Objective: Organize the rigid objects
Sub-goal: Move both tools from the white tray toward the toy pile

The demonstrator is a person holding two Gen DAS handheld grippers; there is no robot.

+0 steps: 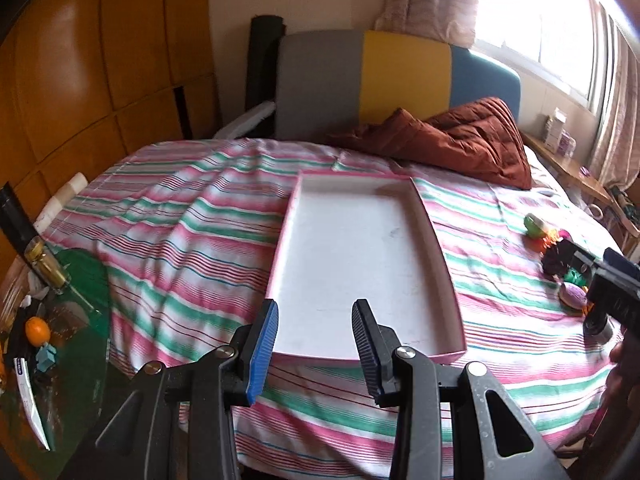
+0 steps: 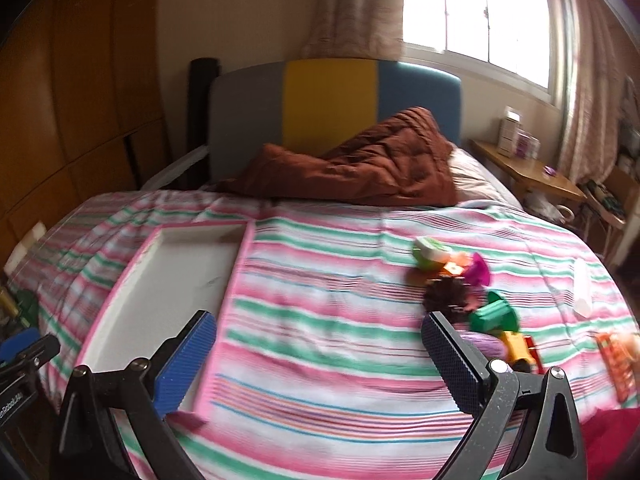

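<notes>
Striped bedspread (image 2: 320, 320) | toys (image 2: 472, 296) – beside right tool (image 2: 320, 348) – gaping, empty

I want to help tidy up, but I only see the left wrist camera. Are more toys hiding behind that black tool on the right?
Observer: Yes. A yellow and red toy lies on the bedspread, close to the right tool.
Operator: Is that tool holding something?
Observer: No. Its jaws stand wide open, with only bedspread between them.
Operator: Anything further right?
Observer: An orange flat thing lies near the bed's right edge; it is too blurred to name.
</notes>
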